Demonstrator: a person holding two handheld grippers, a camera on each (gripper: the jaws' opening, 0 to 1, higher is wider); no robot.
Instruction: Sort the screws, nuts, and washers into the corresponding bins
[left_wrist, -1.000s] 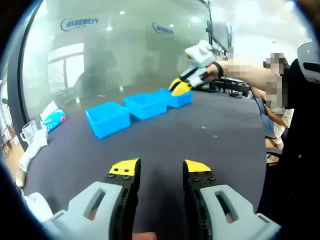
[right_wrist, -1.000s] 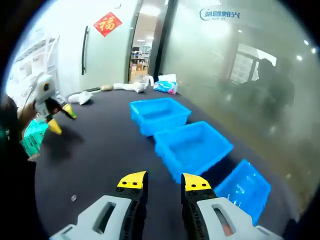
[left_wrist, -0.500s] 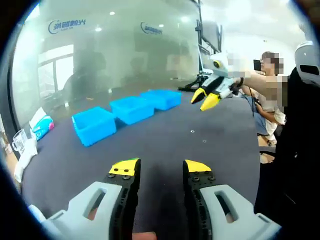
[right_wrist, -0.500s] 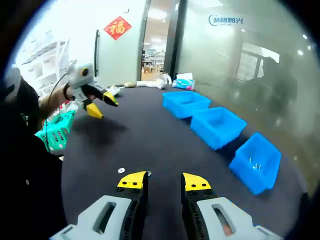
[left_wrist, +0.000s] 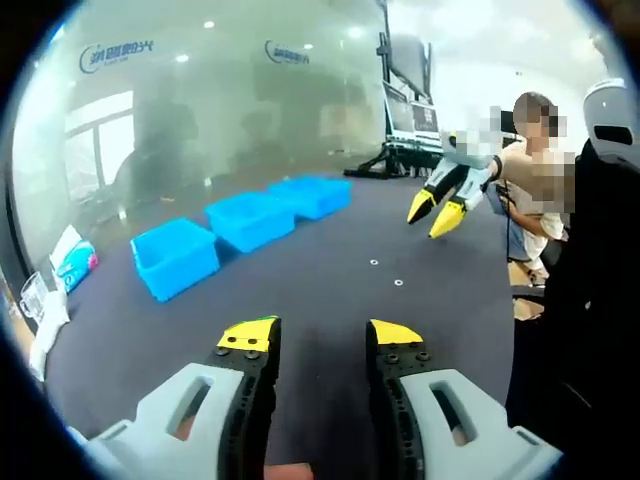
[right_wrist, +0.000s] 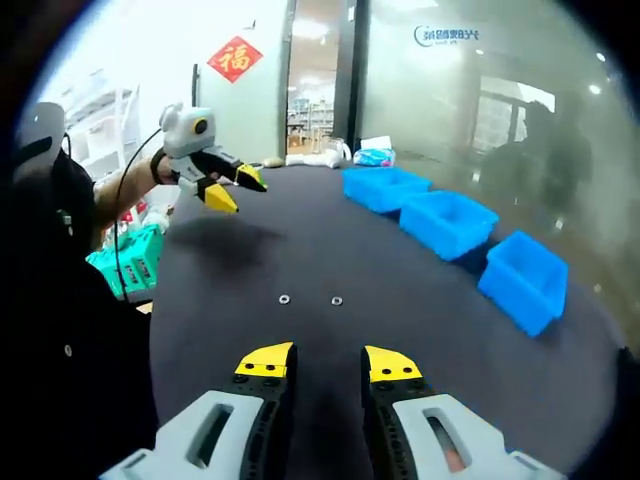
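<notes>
Both tongs, left (left_wrist: 320, 335) & right (right_wrist: 328, 361), are released, holding nothing. 2 washers (right_wrist: 285, 298) lie flat on dark surface (right_wrist: 400, 280); 3 blue bins (right_wrist: 447, 222) in a row.

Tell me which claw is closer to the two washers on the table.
Right. The right claw hovers just short of the two washers, pointing at them. The left claw hangs raised, farther back above the table.

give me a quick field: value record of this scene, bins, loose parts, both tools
surface: dark table
bins: three blue bins in a row along the far edge
loose parts: two small washers lying apart on the table, outside the bins
left tool: open, holding nothing, above the table
right tool: open, holding nothing, washers just ahead of it
sorting: washers not yet binned
</notes>
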